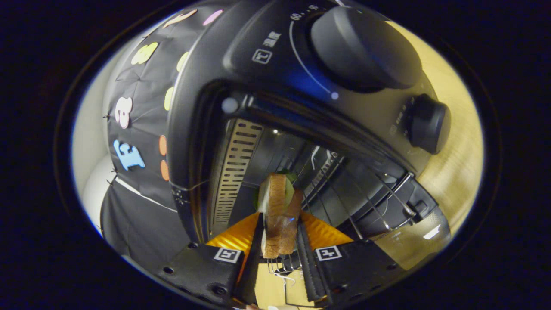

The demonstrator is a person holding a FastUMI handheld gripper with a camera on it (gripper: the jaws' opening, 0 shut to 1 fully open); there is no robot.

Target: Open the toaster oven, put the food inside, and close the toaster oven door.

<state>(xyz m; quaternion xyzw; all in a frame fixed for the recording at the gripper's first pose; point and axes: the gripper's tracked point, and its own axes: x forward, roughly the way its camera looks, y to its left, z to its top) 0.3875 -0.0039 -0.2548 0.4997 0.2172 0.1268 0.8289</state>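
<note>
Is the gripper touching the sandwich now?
Touching: in the gripper view, both fingers of the gripper press the sandwich from either side.

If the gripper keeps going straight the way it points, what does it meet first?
Probably the toaster oven's inner back wall: the gripper, jaws shut on the sandwich, points into the open cavity. Depth is unclear.

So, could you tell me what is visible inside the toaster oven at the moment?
Inside the toaster oven are a slotted side wall and wire rack. The sandwich, clamped in the gripper, reaches into the opening and hides the cavity's back.
</note>
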